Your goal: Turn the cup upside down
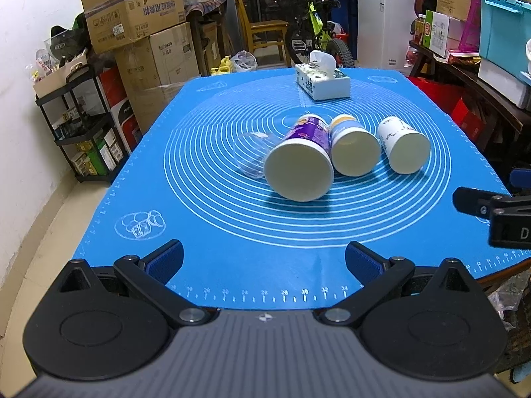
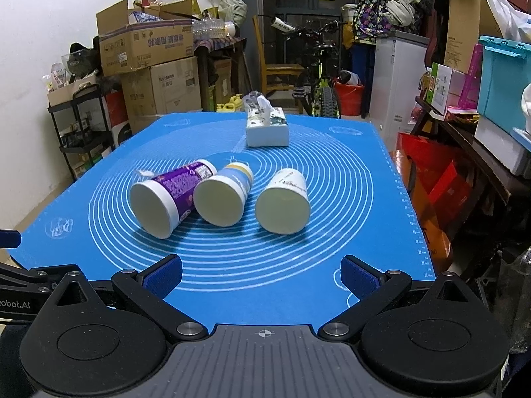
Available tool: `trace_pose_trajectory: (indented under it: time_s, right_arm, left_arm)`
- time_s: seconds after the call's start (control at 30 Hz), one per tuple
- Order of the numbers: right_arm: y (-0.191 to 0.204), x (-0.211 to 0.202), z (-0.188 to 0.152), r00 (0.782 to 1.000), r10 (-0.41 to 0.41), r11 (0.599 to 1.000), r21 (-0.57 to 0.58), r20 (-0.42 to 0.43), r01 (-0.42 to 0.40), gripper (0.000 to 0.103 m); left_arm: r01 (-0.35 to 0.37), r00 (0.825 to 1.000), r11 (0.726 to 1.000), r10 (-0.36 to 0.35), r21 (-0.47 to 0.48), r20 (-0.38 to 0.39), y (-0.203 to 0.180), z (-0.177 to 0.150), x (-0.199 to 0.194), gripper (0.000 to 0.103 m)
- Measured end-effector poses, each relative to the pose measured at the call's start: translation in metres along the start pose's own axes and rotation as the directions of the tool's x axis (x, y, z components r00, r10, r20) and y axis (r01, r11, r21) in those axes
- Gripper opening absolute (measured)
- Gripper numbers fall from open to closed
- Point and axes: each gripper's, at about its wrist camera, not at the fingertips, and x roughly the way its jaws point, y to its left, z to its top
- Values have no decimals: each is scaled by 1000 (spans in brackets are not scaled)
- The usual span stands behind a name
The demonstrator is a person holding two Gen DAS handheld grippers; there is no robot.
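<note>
Blue-padded fingers on my left gripper (image 1: 264, 258) stood spread wide with nothing between them, hovering over the near edge of the blue mat (image 1: 212, 232). My right gripper (image 2: 262, 273) was the same: jaws wide apart, empty, low over the near part of the mat (image 2: 365, 225). In the left view, part of the right gripper poked in at the right edge.

Beyond both sets of jaws, well apart from them, three paper cups lay on their sides in a row on the mat's white rings, open mouths turned toward me. The purple cup (image 1: 303, 159) (image 2: 167, 195) was on the left, the blue-and-yellow cup (image 1: 351, 147) (image 2: 224, 197) just beside it and seemingly touching, and the white cup (image 1: 403, 147) (image 2: 283, 202) a little apart on the right. A clear plastic cup (image 1: 252, 157) lay on its side just left of the purple one. Farther back sat a tissue box (image 1: 323, 81) (image 2: 267, 129).
</note>
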Motion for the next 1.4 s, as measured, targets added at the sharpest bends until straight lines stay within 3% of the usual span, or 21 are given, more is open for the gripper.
trace_pose_trajectory:
  time_s: [0.37, 0.7, 1.1, 1.4]
  right_arm:
    - [-9, 13, 24, 998, 11, 1000, -18, 68, -9, 101]
    - [-22, 43, 51, 996, -4, 1000, -14, 95, 5, 101]
    - [-40, 83, 60, 998, -30, 1000, 6, 60, 29, 101]
    - [-49, 95, 56, 998, -41, 999, 19, 36, 41, 101]
  left_arm:
    - [-19, 999, 999, 17, 37, 30, 22, 30, 24, 102]
    - [13, 999, 996, -18, 86, 49, 53, 87, 82, 102]
    - [163, 985, 953, -141, 255, -103, 52, 129, 156, 102]
    - [278, 949, 925, -224, 260, -220, 52, 136, 182, 102]
